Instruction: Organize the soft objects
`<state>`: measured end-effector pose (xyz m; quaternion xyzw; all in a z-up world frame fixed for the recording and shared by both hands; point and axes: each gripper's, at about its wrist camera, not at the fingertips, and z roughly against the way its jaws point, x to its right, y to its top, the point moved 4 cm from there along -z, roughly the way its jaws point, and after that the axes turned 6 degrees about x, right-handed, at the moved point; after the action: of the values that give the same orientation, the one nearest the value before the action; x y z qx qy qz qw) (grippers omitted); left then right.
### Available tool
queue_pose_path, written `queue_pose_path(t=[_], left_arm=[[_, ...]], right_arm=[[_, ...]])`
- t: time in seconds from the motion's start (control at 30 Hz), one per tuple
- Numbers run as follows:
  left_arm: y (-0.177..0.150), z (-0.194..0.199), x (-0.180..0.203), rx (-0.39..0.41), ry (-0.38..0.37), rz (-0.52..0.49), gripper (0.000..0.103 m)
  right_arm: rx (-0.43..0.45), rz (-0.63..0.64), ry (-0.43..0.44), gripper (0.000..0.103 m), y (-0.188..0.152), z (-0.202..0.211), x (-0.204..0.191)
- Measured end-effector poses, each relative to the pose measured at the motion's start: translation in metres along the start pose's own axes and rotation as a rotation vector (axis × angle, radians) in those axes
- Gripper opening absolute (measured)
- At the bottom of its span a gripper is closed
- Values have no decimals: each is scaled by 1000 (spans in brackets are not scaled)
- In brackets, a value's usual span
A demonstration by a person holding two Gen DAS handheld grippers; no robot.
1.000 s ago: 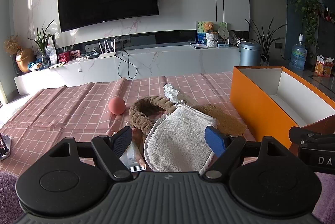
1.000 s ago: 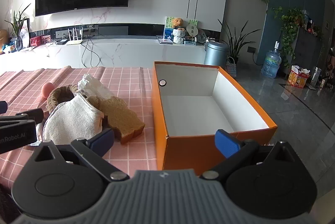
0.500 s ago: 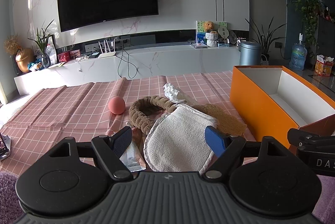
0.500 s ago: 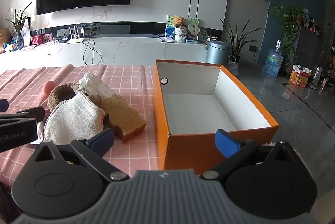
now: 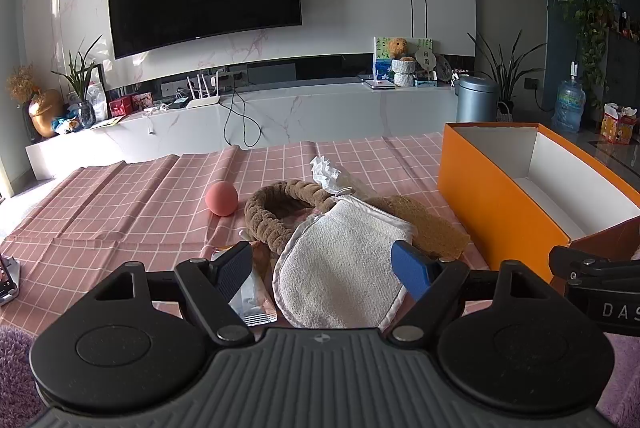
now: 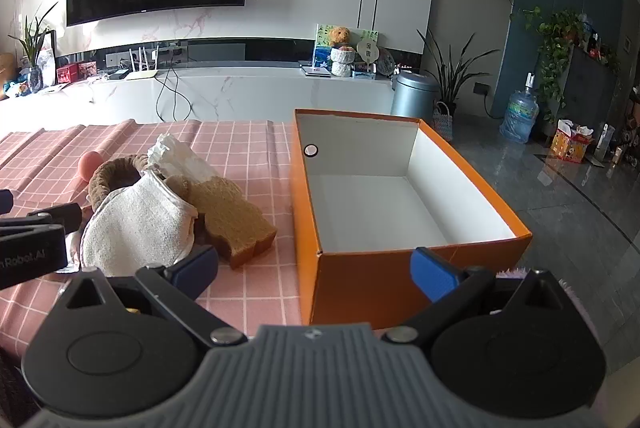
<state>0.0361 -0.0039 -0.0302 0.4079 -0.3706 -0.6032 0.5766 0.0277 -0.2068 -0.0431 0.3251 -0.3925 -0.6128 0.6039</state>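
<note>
A pile of soft things lies on the pink checked tablecloth (image 5: 120, 204): a white terry mitt (image 5: 344, 260) (image 6: 136, 224), a brown fuzzy headband (image 5: 280, 204) (image 6: 116, 176), a tan bread-shaped sponge (image 5: 432, 228) (image 6: 232, 216), crumpled white plastic (image 5: 328, 172) (image 6: 172, 156) and a pink ball (image 5: 221, 199) (image 6: 86, 164). An orange box (image 5: 488, 196) (image 6: 352, 284) with a white inside stands open to the right. My left gripper (image 5: 324, 264) is open and empty just before the mitt. My right gripper (image 6: 316, 268) is open and empty before the box's near wall.
A silver foil packet (image 5: 252, 300) lies under the left finger by the mitt. A purple rug (image 5: 16, 360) lies below the table's near edge. A white TV bench (image 5: 280, 116) with a grey bin (image 5: 476, 104) stands behind the table.
The right gripper has drifted slightly, so the box and pile sit a little right in its view. The left gripper has barely moved. Both stay open.
</note>
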Motion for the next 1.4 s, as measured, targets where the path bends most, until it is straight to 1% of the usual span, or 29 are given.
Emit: queue_pose_path(t=[0.6,0.67,0.73,0.8,0.87,0.97,1.07,1.1,1.13,1.2,1.27,1.33,1.4], left_arm=[[-6,-1,1,-8,-3,0,91],[-10,-1,1,-12,-7,4,91],[-14,-5,1,-21,-18,11,89],[-17,-5,0,-29,-25,20,88],[-19,-5,-3,-35,-29,35,85],[-20,-5,-7,-47,-40,47,79],[-17,-5,-14,-72,-48,56,70],[-13,-7,-16,-92,-60,61,67],[-11,-8,-19,-103,-61,64,67],[-9,-11,-24,-100,-51,72,67],[-9,-15,-29,-112,-52,85,67],[-7,-22,-38,-138,-60,108,66],[-6,-31,-42,-168,-105,121,66]], right_arm=[[-13,-1,3,101,-2,-3,0],[-10,-32,41,101,-3,-4,2],[-1,-94,97,101,-4,-5,6],[2,-107,111,101,-4,-5,5],[21,-68,115,100,-3,-5,-2],[52,-42,158,100,-1,-3,-11],[80,0,186,100,3,-4,-21],[84,22,196,99,5,-6,-25],[82,41,211,96,6,-8,-30],[71,69,246,85,7,-14,-40],[56,91,277,83,8,-22,-49],[35,107,308,77,8,-31,-58],[4,122,337,68,7,-43,-65]])
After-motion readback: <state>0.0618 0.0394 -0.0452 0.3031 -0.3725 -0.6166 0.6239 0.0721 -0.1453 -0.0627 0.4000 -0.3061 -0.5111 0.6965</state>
